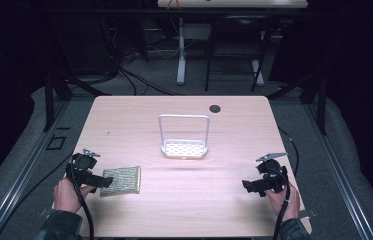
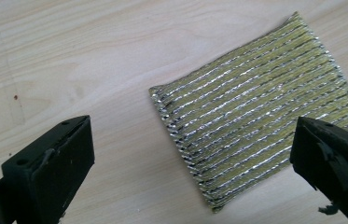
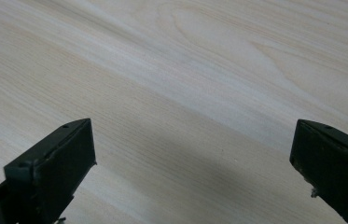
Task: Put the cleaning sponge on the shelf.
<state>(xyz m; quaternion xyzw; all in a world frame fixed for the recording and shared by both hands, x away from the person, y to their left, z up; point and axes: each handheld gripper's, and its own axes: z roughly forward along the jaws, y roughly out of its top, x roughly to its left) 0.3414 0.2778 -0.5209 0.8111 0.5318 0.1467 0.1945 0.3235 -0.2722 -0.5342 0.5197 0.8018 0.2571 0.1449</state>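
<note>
A flat scouring pad [image 1: 121, 180] woven in yellow and silver stripes lies on the wooden table near the front left. My left gripper [image 1: 105, 182] is held at the pad's left edge, open, its jaws wide apart. In the left gripper view the pad [image 2: 260, 119] lies ahead on the table, one near corner reaching between the jaws, untouched. My right gripper [image 1: 248, 186] hovers over bare wood at the front right, open with nothing between its jaws. A small white wire rack [image 1: 184, 147] with a tall hoop handle and a perforated base stands at the table's middle.
A dark round hole [image 1: 215, 108] sits near the table's [image 1: 184, 205] far edge. Past the table are a desk frame's legs and cables on the floor. Bare wood lies between the two grippers.
</note>
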